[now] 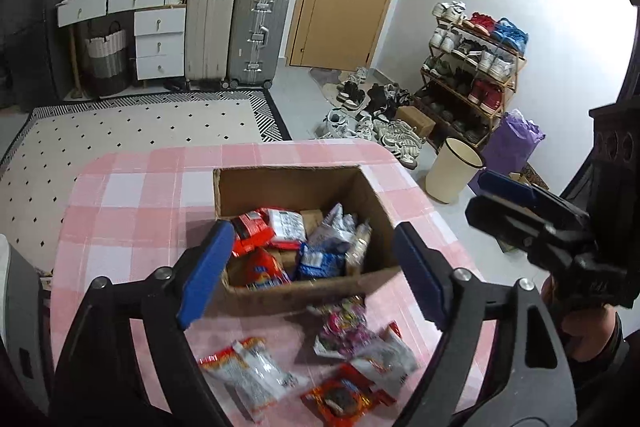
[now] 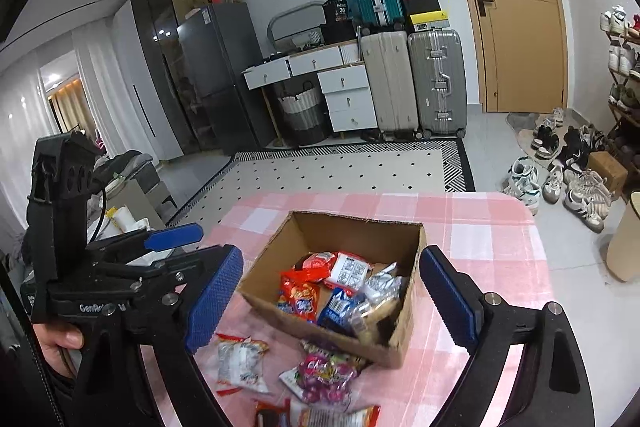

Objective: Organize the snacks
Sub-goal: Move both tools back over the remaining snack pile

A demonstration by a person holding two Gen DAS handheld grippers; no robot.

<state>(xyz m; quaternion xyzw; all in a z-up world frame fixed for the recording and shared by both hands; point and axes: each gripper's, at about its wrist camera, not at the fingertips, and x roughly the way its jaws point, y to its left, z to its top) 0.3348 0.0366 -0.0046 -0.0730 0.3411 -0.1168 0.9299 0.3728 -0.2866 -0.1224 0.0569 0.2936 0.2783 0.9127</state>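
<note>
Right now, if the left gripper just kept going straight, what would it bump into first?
Probably the cardboard box. The left gripper is open and empty, aimed at the box's near wall and the snack packets inside. Depth is hard to judge, so it might skim over the rim.

Matt corrugated cardboard box (image 1: 372, 201) on checked cloth (image 1: 132, 211); glossy plastic snack packets (image 1: 256, 373).

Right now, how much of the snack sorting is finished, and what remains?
Several packets already lie in the cardboard box, among them a blue packet. Nothing is in hand: the left gripper and the right gripper are both open and empty. Still on the table: a white packet, a pink packet and others.
</note>
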